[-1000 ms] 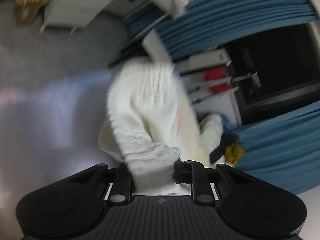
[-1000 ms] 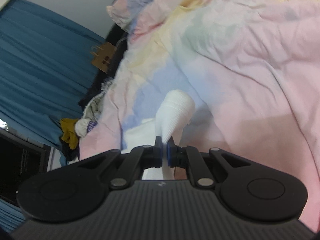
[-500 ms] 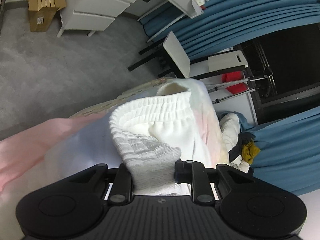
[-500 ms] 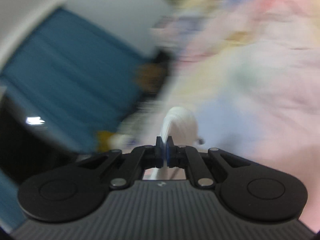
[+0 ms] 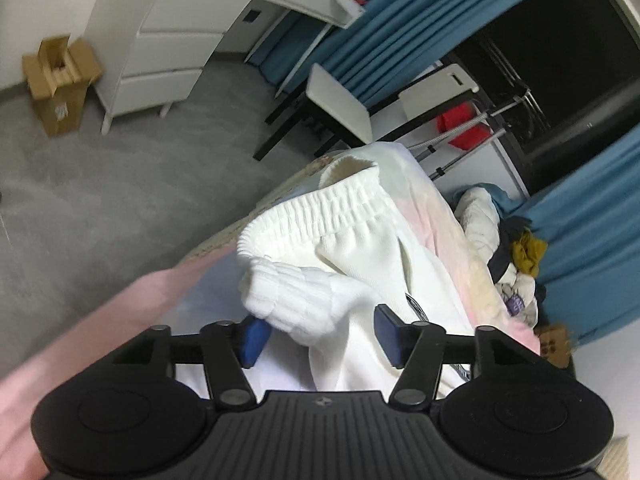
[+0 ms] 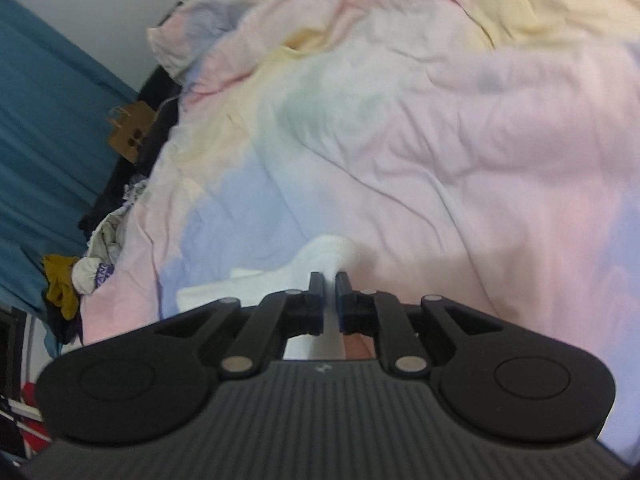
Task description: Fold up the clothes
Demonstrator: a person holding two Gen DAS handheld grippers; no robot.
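White sweatpants (image 5: 360,256) lie on the pastel duvet (image 6: 460,140), their elastic waistband (image 5: 320,208) at the far end near the bed's edge. One ribbed cuff (image 5: 296,300) rests folded back on the pants between the blue pads (image 5: 252,340) of my left gripper (image 5: 320,338). That gripper is open: the left pad touches the cuff and the right pad stands apart from it. My right gripper (image 6: 329,288) is shut on the other ribbed cuff (image 6: 332,252), low over the duvet.
Beyond the bed's edge are grey carpet (image 5: 100,200), a white drawer unit (image 5: 160,52), a cardboard box (image 5: 60,80), a white chair (image 5: 340,108) and blue curtains (image 5: 580,220). A heap of clothes (image 6: 80,276) lies beside the bed.
The pants have come down onto the duvet. My left jaws have widened, baring their blue pads beside the cuff. My right gripper swung quickly and dropped lower, still pinching its cuff.
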